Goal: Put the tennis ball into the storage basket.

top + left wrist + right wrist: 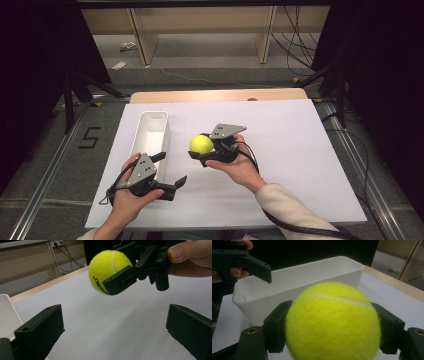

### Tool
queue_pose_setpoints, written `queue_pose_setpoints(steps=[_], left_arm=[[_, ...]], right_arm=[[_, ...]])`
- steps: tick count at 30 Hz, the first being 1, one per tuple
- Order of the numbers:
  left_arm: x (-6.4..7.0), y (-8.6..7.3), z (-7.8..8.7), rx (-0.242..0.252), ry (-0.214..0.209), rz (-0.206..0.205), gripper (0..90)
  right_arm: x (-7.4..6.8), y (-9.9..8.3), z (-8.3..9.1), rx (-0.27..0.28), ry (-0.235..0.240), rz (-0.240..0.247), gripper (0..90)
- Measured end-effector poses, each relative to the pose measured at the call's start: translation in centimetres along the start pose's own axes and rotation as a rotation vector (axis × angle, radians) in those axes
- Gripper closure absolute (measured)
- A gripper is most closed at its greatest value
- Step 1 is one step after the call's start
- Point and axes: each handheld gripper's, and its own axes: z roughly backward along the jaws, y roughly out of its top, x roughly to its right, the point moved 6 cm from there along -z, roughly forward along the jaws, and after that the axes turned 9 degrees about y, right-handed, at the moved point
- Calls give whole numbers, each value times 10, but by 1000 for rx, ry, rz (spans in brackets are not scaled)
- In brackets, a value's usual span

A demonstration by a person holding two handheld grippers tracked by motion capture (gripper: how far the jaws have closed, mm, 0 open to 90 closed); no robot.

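A yellow tennis ball [201, 144] is clamped between the black jaws of my right gripper [199, 150], a little above the white tabletop and just right of the white bin [152, 131]. In the right gripper view the ball [332, 322] sits between both pads, with the bin [299, 282] behind it. My left gripper [171, 168] is near the bin's front end, open and holding nothing. Its wide-apart jaws frame the held ball [107, 270] in the left gripper view.
The long white bin looks empty inside. A white board [280, 165] covers the table, with bare wood showing along its far edge [215, 95]. Wooden shelving and cables lie on the floor beyond. Dark stands flank the table.
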Motion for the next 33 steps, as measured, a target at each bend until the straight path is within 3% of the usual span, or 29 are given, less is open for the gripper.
queue_pose_setpoints(steps=[33], left_arm=[[0, 0, 0, 0, 0, -2, 8]], right_arm=[[3, 7, -2, 14, -3, -1, 265]])
